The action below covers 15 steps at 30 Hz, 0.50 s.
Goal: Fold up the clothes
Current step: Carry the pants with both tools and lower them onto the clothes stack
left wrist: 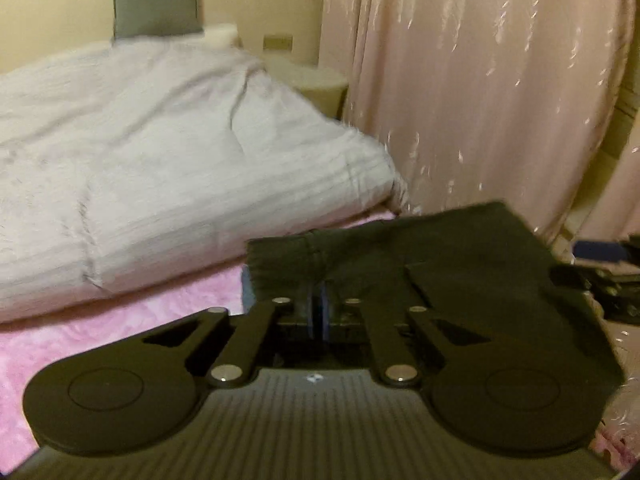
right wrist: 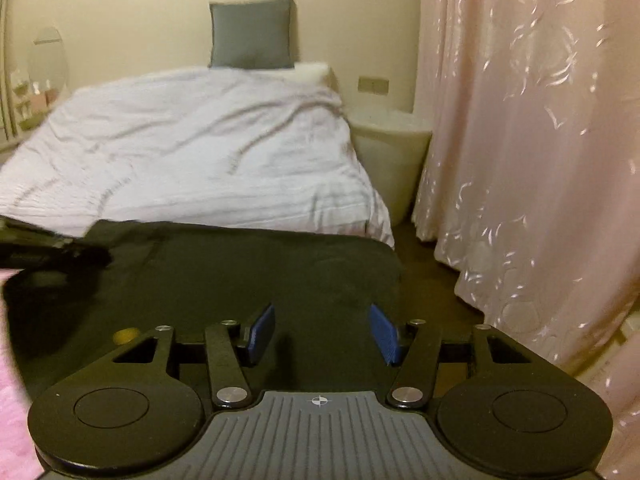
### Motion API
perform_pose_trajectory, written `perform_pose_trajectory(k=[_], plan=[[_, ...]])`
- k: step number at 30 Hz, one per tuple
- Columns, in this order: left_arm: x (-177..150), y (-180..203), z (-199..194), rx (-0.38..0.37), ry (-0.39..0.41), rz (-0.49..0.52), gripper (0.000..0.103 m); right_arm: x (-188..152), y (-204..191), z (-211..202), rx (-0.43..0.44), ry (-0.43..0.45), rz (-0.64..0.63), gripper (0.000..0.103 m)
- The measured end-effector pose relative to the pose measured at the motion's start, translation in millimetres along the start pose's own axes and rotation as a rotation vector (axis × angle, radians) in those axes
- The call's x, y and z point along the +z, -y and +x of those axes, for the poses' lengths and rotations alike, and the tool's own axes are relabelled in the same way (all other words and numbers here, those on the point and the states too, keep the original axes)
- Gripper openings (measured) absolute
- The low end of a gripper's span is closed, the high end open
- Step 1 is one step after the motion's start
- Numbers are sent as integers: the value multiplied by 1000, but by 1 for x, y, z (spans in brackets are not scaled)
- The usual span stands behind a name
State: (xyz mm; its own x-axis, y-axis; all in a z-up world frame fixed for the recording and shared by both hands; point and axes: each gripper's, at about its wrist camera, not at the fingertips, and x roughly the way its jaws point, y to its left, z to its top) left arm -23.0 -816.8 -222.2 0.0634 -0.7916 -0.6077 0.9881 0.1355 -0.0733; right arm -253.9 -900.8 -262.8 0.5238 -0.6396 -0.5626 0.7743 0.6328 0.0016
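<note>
Pinching the black garment (left wrist: 420,256), the left tool (left wrist: 319,312) is level; right tool (right wrist: 322,334) hovers spread.

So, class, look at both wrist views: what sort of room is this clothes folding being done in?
Most likely a bedroom. A bed with a rumpled pale duvet fills the middle, a grey pillow leans on the wall at its head, and a long pink curtain hangs alongside it.

A bed with a pink fuzzy cover (left wrist: 120,320) carries a rumpled white duvet (left wrist: 160,152) and a dark garment (left wrist: 460,256).
</note>
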Motion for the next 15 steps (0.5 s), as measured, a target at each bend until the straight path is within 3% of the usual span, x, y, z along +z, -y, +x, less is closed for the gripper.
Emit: perform_pose_trajectory(k=[4,7,11,14,15], plan=[[-21,12,-50,-31,41,10,6,-30,-12,-52,33,-9,46,56],[-44,27,-41,50,5,110,7,-51,-26,-51,21,-67,69,56],[-40,20,-33,79,-16,18,8,-60,-42,-40,-35,-90,48,56],[-33,28,-51,120,-16,-4,9,-51,-46,-56,-20,-92,97,56],[-33,33,-62,134,-21,-3,17,-51,-45,-65,-1,-89,129,56]])
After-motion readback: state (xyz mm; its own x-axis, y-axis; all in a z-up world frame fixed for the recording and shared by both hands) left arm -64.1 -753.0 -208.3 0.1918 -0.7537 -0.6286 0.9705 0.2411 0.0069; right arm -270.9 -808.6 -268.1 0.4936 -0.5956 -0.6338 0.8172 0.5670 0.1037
